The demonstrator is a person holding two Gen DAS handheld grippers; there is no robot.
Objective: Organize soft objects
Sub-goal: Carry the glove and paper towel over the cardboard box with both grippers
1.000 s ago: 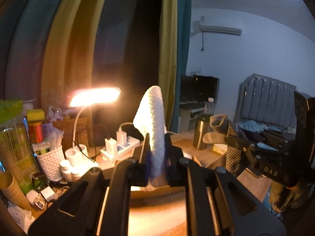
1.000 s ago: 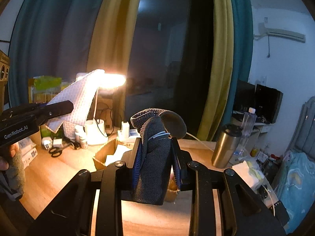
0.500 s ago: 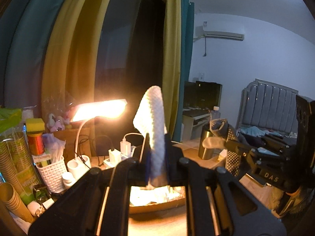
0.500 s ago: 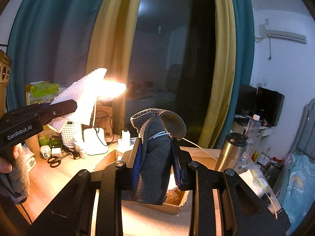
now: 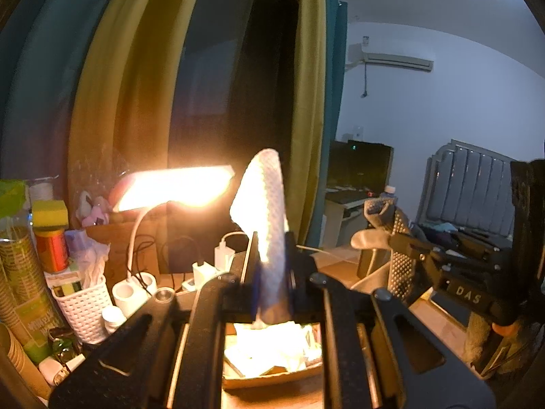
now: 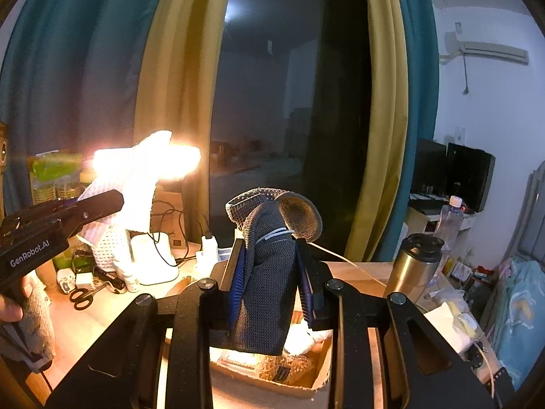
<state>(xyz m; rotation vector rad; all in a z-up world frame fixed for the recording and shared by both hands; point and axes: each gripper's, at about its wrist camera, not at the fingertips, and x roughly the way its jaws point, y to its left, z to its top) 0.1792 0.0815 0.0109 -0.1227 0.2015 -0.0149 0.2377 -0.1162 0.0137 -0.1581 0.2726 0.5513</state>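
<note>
Left wrist view first: our left gripper [image 5: 272,289] is clamped tight on the white waffle cloth [image 5: 265,218], which sticks up from between the jaws, and right below it sits the cardboard box [image 5: 272,376] with some pale soft stuff already inside. Over on the right wrist view, our right gripper [image 6: 272,289] is pinching the grey mesh pouch [image 6: 265,272] the same way, held above the same box [image 6: 272,380], where a brown fuzzy thing lies. So we'd guess the step is dropping both in. Tip: come low over the box before letting go, one side at a time, so nothing drapes over the rim. Further back, watch the lit desk lamp [image 5: 173,187] near the desk's far edge, plus the steel tumbler [image 6: 414,266] toward the right side.
</note>
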